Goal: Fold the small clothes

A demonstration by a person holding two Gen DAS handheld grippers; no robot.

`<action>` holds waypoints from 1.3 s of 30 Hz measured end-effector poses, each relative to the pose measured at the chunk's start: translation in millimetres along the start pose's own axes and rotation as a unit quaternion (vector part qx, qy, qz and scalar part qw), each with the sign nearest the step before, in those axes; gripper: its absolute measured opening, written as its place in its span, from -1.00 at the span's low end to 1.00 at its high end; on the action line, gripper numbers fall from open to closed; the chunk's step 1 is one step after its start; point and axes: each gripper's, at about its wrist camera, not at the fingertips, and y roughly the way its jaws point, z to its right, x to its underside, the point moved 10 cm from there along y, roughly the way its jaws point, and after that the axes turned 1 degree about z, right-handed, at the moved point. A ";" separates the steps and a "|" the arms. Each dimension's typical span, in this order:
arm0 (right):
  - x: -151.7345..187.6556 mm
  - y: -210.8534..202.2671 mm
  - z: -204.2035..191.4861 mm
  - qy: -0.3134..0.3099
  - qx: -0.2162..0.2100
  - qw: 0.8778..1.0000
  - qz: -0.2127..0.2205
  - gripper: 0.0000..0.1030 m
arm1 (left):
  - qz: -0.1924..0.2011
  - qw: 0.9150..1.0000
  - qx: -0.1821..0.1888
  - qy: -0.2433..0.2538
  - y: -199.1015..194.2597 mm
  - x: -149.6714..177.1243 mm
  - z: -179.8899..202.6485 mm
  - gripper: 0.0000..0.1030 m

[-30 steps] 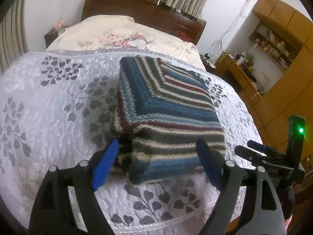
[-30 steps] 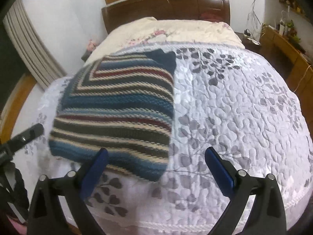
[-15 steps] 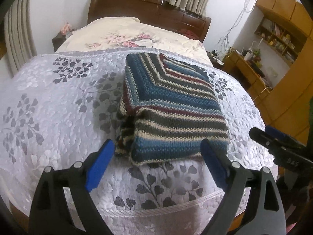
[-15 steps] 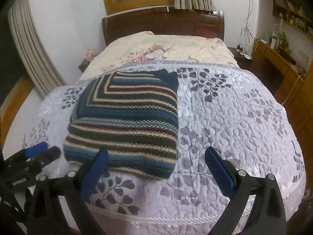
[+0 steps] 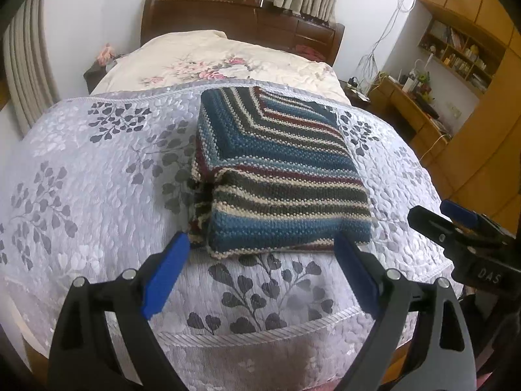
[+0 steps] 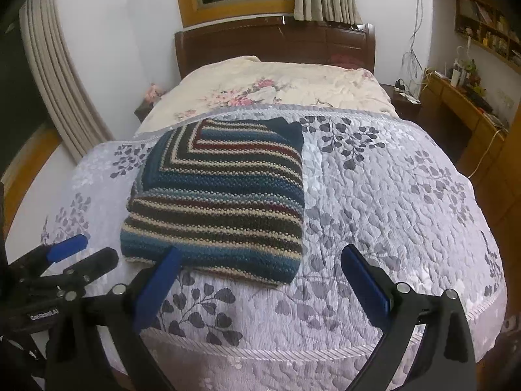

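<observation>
Lying folded into a thick square on the quilted bedspread (image 5: 97, 195), the striped knit sweater (image 5: 280, 176) looks soft, bulky, floppy — best pinched at a near corner through all layers. Left gripper (image 5: 260, 260) and right gripper (image 6: 260, 270) hover nearby — jaws wide apart, empty.

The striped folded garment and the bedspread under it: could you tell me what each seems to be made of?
The striped garment looks like a chunky yarn knit, probably wool or acrylic: bumpy stitch rows show in its blue, cream, maroon and dark stripes, with a matte finish. The bedspread looks like quilted synthetic or satin-like fabric: it has a slight sheen, puffy stitched relief, a grey leaf print and a corded edge.
</observation>
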 end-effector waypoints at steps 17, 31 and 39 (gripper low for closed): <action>17.7 0.5 -2.7 -0.005 0.014 1.000 -0.018 0.92 | -0.015 1.000 -0.002 -0.003 -2.0 15.3 3.4 0.74; 21.2 3.3 4.4 0.007 0.023 0.999 -0.028 0.92 | -0.017 1.000 -0.004 -0.003 -1.9 16.0 4.5 0.74; 21.6 8.9 14.5 0.021 0.025 0.999 -0.033 0.92 | -0.016 1.000 -0.006 0.003 -1.2 14.4 -0.2 0.74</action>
